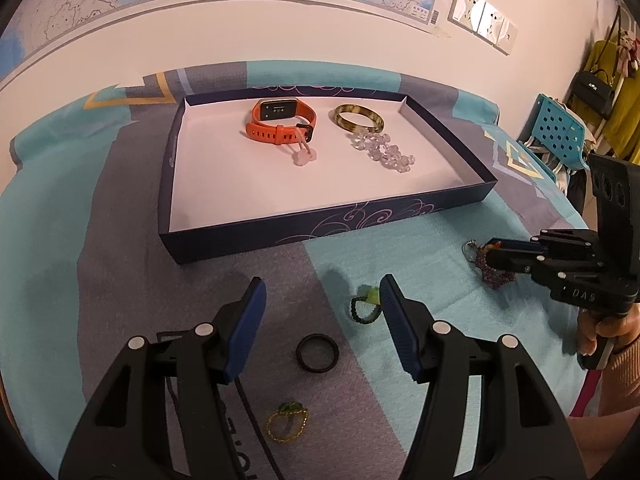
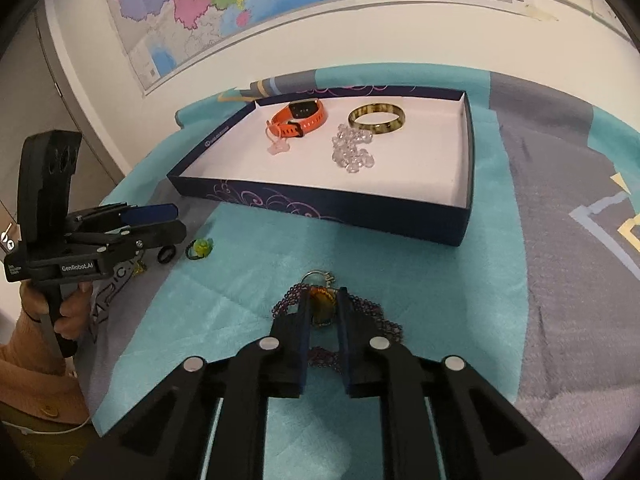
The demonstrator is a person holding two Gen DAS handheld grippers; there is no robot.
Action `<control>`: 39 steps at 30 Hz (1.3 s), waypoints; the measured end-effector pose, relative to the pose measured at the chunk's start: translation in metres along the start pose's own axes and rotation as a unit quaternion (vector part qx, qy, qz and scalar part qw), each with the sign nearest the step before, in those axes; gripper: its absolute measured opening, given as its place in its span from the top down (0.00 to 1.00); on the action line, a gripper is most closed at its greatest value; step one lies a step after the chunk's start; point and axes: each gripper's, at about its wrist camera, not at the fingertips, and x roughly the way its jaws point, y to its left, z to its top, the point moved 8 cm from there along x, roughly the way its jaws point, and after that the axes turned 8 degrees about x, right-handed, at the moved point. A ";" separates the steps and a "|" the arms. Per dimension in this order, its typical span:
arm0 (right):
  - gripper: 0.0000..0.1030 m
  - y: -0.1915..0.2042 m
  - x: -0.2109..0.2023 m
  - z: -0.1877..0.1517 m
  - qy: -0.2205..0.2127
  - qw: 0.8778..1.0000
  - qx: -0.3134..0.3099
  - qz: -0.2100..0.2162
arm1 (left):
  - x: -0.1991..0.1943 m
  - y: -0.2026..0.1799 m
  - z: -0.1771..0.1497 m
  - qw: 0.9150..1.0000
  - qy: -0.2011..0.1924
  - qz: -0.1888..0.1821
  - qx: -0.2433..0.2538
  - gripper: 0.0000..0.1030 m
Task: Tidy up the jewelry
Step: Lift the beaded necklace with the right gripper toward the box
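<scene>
A dark blue box with a white floor holds an orange watch, a gold bangle and a clear bead string. My left gripper is open above the cloth; a black ring, a green bead ring and a yellow-green ring lie between and below its fingers. My right gripper is narrowly open around a purple beaded piece with an amber stone, its fingers on either side of the stone.
A teal and grey blanket covers the surface. A wall map hangs behind. A blue perforated chair and hanging clothes stand at the far right. A black cord lies under the left gripper.
</scene>
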 end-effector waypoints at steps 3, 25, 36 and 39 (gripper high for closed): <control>0.89 0.000 -0.011 0.003 -0.012 1.000 0.012 0.012 | 0.001 0.001 0.000 1.000 0.001 -0.001 -0.001 0.43; 0.66 0.018 -0.012 -0.011 -0.002 0.999 -0.041 -0.013 | -0.022 -0.005 -0.026 0.999 -0.006 -0.007 0.046 0.43; 0.85 0.015 -0.008 -0.017 0.006 0.997 -0.054 -0.048 | -0.012 -0.002 -0.031 0.999 0.011 0.011 0.050 0.46; 0.87 0.014 -0.008 -0.017 0.006 0.998 -0.052 -0.047 | -0.011 -0.002 -0.029 0.999 0.011 0.010 0.050 0.47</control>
